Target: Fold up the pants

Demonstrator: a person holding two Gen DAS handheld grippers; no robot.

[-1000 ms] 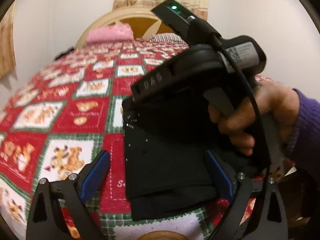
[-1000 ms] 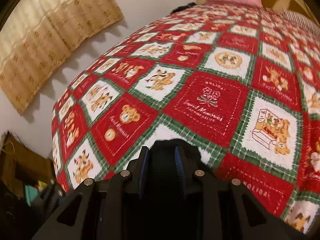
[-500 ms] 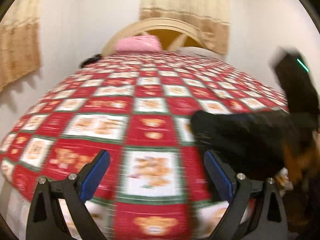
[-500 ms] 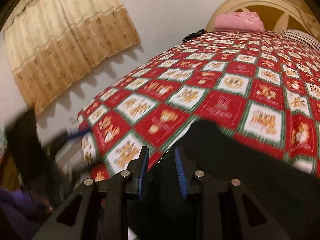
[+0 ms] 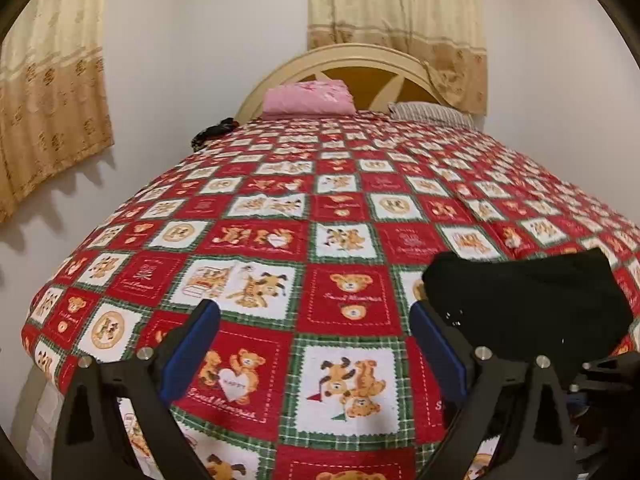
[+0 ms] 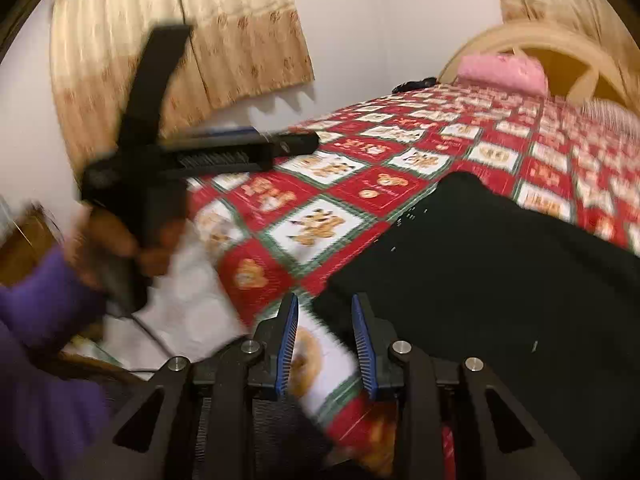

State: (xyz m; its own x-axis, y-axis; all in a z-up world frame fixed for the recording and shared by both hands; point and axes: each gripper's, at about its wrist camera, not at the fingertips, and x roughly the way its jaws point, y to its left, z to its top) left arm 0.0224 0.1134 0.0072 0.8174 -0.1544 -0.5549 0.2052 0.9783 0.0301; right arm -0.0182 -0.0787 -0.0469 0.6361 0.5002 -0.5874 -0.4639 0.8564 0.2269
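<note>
The black pants (image 5: 528, 304) lie folded in a flat stack on the quilt near the bed's front edge, at the right of the left wrist view. My left gripper (image 5: 316, 344) hovers open to their left, with only quilt between its blue pads. In the right wrist view the pants (image 6: 500, 264) fill the right side. My right gripper (image 6: 325, 340) sits at their near left corner with a narrow gap, and quilt shows between its pads. The left gripper (image 6: 288, 144) also appears there, blurred, held by a hand (image 6: 116, 236) in a purple sleeve.
The bed carries a red, white and green bear-pattern quilt (image 5: 280, 240). A pink pillow (image 5: 308, 98) and a striped one (image 5: 432, 114) lie by the headboard, with a small dark item (image 5: 212, 132) at the far left edge. Curtains (image 6: 240, 40) hang on the wall to the left.
The left gripper has drawn back and swung left, off the pants. The right gripper has slid back to the pants' near corner, and black cloth no longer fills the gap between its pads.
</note>
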